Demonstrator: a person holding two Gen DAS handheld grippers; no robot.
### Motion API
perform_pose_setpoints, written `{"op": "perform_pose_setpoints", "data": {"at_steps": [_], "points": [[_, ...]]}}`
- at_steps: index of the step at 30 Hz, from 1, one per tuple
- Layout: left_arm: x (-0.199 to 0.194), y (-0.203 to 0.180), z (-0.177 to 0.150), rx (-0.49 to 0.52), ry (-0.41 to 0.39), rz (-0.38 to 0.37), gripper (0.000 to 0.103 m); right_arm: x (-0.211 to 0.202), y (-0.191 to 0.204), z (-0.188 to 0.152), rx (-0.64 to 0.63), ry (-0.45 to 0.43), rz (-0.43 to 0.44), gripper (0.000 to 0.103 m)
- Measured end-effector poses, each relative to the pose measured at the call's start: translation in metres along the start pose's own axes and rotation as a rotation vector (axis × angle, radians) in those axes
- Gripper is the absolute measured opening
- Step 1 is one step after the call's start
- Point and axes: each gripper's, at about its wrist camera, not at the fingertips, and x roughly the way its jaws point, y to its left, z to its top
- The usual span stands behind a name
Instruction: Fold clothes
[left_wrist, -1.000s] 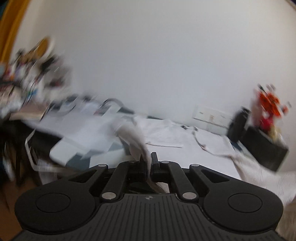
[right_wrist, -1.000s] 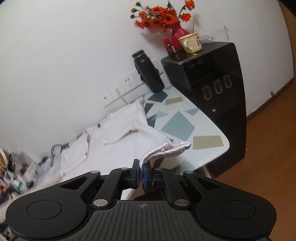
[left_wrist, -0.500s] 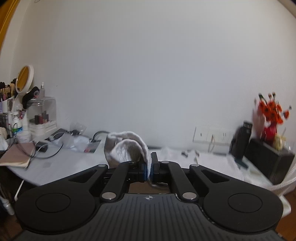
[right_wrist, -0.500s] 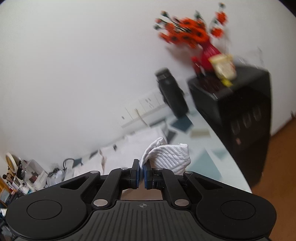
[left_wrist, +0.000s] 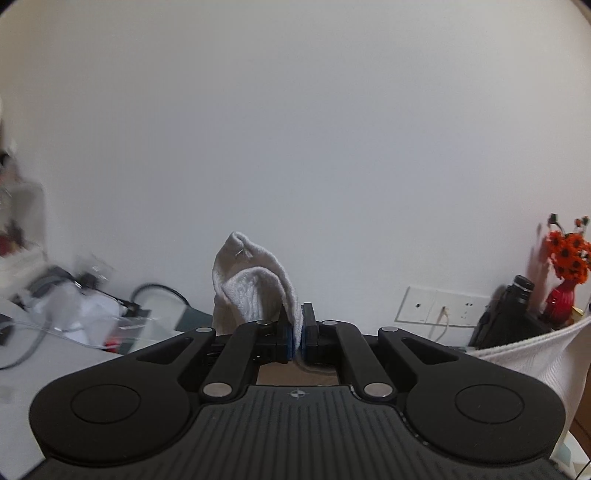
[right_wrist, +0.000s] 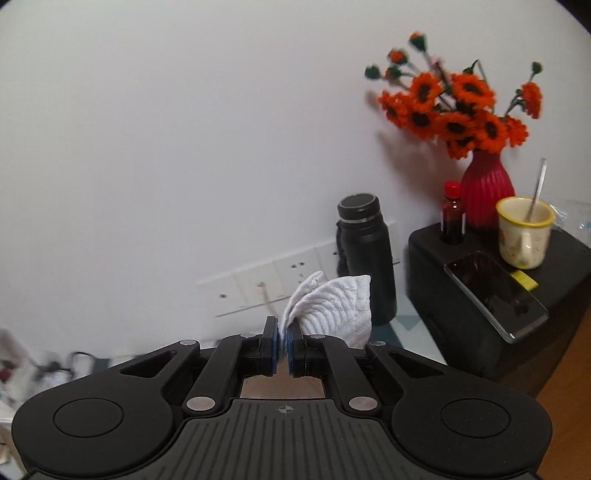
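Against a bare white wall, the left gripper (left_wrist: 296, 334) is pinching a corner of a white ribbed garment (left_wrist: 255, 284) between its closed blue-padded fingers, the cloth standing up in a loose peak just above the tips. More of the same white fabric is stretching across the lower right of the left wrist view, partly covering a black cabinet (left_wrist: 517, 328) there. To the left, a blurred tangle of cables (left_wrist: 92, 291) and clutter is lying on a pale table (left_wrist: 44, 369).

Over on the right, the right gripper (right_wrist: 281, 347) is clamping another fold of the garment (right_wrist: 332, 310), its jaws nearly together on the cloth, which is fanning out to the right of the fingertips. That raised fabric is blocking the foot of a black flask (right_wrist: 364, 254) standing before a row of wall sockets (right_wrist: 266, 286). Beside the flask, the black cabinet (right_wrist: 491, 306) is carrying a red vase (right_wrist: 485, 192) of orange flowers (right_wrist: 454, 114), a small red-capped bottle (right_wrist: 452, 212) and a cream mug (right_wrist: 524, 232) with a spoon (right_wrist: 537, 192) leaning in it. Wooden floor (right_wrist: 569, 413) is showing at the far right.
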Motion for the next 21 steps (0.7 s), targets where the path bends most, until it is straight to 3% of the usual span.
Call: {"op": "perform_pose_setpoints", "data": {"at_steps": [6, 10, 21], "points": [[0.093, 0.022, -0.021, -0.100, 0.135, -0.005, 0.004, 0.085, -0.001, -0.010, 0.064, 0.082, -0.112, 0.004], [0.132, 0.038, -0.029, -0.162, 0.189, 0.008, 0.004, 0.121, -0.005, -0.014, 0.084, 0.101, -0.125, 0.004], [0.220, 0.044, 0.001, -0.212, 0.162, 0.086, 0.004, 0.233, -0.016, 0.021, 0.099, 0.083, -0.094, 0.004]]}}
